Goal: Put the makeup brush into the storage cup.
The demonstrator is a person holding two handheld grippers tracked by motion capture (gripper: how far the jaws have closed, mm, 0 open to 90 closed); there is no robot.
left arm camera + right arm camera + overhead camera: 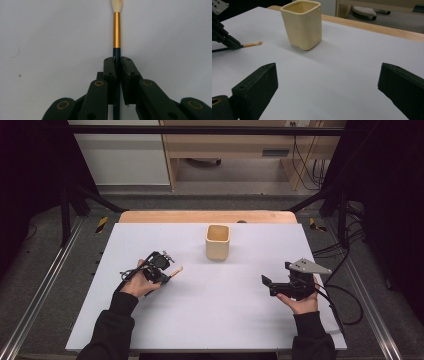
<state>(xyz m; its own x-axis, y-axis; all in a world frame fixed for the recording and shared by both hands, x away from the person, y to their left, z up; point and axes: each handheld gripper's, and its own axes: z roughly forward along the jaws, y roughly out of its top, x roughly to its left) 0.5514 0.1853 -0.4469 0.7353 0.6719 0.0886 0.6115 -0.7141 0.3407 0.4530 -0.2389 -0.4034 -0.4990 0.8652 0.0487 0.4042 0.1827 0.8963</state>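
1. Clamped on a brush (175,271), the left gripper (167,270) sits left of the cream cup (218,241); the right gripper (268,283) hovers right.
2. Both pads (110,72) pinch the brush's dark handle (116,53).
3. Right jaws gape wide, empty, before the cup (302,23); the brush (249,45) lies far left.

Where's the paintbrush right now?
The paintbrush is clamped in the left hand-held gripper on the table's left side in the high view, bristles toward the cream cup.
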